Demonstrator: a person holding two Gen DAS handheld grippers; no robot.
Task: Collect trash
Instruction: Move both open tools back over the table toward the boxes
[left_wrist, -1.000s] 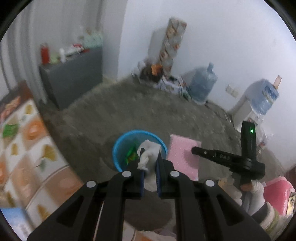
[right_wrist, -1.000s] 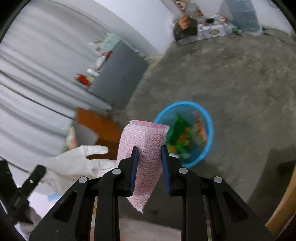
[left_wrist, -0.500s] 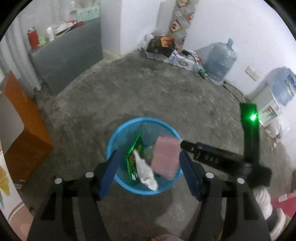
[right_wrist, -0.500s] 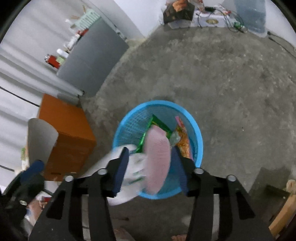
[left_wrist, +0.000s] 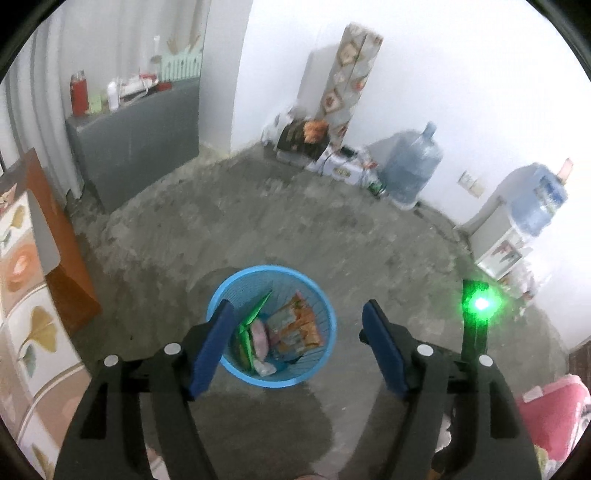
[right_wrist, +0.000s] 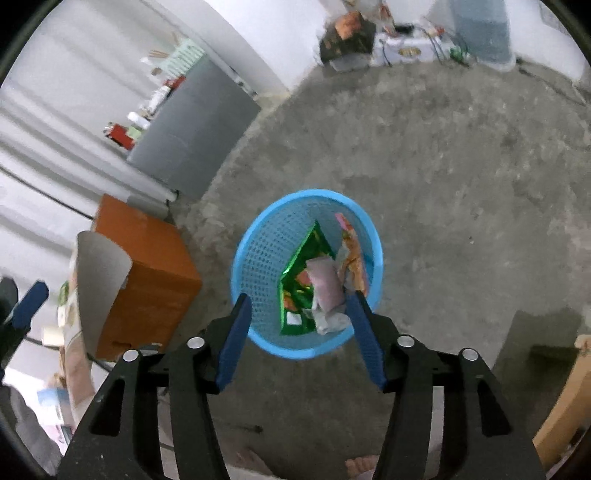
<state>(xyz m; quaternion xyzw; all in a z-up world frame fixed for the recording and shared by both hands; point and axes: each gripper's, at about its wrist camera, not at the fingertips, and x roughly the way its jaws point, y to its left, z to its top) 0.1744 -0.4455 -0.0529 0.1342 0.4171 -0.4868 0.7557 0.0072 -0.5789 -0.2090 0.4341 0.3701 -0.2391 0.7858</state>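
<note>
Lying in basket (right_wrist: 255, 258) now, pink pad (right_wrist: 325, 284); both grippers emptied.

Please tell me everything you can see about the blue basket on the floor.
The basket is a round, light blue bin that looks like plastic, with a smooth rim and walls pierced by small holes. It stands upright on the grey concrete floor, apart from the orange box. Inside lie a green wrapper, an orange wrapper, a pink sponge and white crumpled paper. It is partly full. Both open grippers hang above it; neither touches it.
</note>
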